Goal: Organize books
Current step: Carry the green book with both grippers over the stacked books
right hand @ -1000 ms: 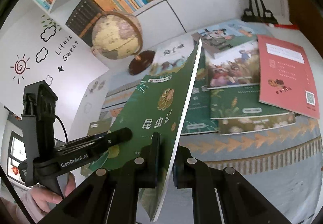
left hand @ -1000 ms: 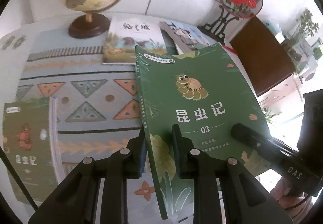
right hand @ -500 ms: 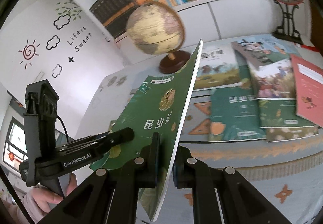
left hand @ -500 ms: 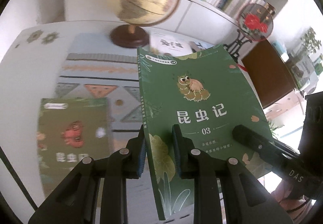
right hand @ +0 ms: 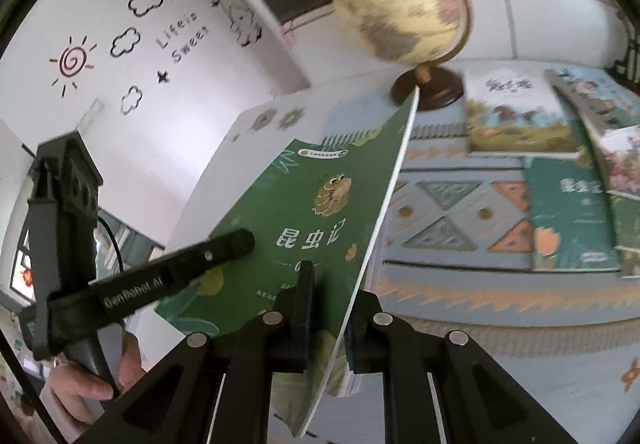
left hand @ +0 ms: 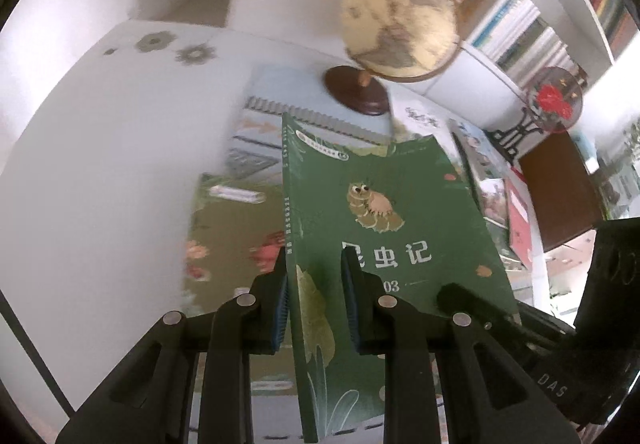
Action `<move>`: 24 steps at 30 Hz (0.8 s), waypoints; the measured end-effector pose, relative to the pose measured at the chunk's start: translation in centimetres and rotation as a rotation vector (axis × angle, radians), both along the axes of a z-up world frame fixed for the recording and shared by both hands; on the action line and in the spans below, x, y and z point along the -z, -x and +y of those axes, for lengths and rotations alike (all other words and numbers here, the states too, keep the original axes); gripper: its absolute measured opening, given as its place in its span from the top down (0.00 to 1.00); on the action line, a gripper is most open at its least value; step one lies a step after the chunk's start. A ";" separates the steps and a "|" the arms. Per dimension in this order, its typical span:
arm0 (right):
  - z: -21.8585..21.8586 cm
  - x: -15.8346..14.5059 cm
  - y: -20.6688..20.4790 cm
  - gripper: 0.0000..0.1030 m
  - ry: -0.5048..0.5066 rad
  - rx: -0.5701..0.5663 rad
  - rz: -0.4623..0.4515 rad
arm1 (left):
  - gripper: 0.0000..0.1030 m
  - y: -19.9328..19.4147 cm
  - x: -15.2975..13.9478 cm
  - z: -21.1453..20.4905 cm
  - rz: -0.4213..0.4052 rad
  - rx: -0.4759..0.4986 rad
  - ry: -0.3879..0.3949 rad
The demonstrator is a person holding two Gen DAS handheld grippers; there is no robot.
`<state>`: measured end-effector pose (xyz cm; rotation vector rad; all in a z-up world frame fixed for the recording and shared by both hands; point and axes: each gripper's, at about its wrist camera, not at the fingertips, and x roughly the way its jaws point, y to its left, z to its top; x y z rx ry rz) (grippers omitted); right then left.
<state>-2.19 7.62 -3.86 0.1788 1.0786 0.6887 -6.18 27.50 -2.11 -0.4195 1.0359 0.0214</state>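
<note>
change: green book (left hand: 384,228) has swung left over the last second; globe (left hand: 398,24) now sits right of centre, olive book (left hand: 228,240) directly under it
left gripper (left hand: 316,308): jaws pinching spine edge
right gripper (right hand: 326,308): jaws pinching page edge
book: airborne, tilted
meaning: likely stacking onto olive book; other books (right hand: 560,164) lie far right on mat

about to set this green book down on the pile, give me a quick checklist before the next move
1. Left claw shut on green book: ok.
2. Right claw shut on the same book's edge: ok.
3. Book lifted off the patterned mat: ok.
4. Matching green book lies flat below as landing spot: ok.
5. Globe stands clear of the book: ok.
6. Book aligned with the one below: cannot tell.
</note>
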 end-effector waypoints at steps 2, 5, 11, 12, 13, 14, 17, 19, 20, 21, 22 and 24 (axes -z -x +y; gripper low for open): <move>1.4 0.9 0.4 0.88 -0.004 -0.018 0.023 | 0.81 0.5 0.6 0.9 0.016 -0.016 -0.004; 3.1 2.1 0.8 0.88 -0.006 -0.042 0.050 | 0.81 1.4 1.8 2.2 0.042 -0.049 0.001; 5.0 4.1 1.0 0.88 0.000 -0.046 0.075 | 0.81 2.0 3.4 3.2 0.068 -0.078 0.011; 4.9 4.3 1.0 0.88 0.002 -0.037 0.075 | 0.81 2.0 3.7 3.2 0.076 -0.080 0.006; 4.9 4.6 1.0 0.88 0.004 -0.030 0.079 | 0.81 2.0 4.1 3.2 0.085 -0.079 0.006; 5.0 5.0 1.0 0.88 0.005 -0.021 0.090 | 0.81 2.0 4.4 3.1 0.094 -0.081 0.006; 4.8 6.4 1.0 0.88 0.001 0.005 0.140 | 0.81 2.2 5.4 3.3 0.111 -0.089 0.020; 4.7 6.9 1.0 0.88 -0.008 0.022 0.157 | 0.78 2.3 6.2 3.5 0.127 -0.103 0.031; 4.7 7.3 0.9 0.88 -0.012 0.029 0.176 | 0.77 2.4 6.6 3.6 0.134 -0.105 0.036; 4.6 7.7 0.8 0.88 -0.020 0.032 0.207 | 0.77 2.5 7.2 3.8 0.146 -0.110 0.045; 4.6 8.2 0.8 0.88 -0.028 0.031 0.235 | 0.77 2.5 7.6 3.8 0.155 -0.111 0.050; 4.4 9.3 0.8 0.88 -0.043 0.045 0.296 | 0.77 2.7 8.5 4.0 0.177 -0.110 0.051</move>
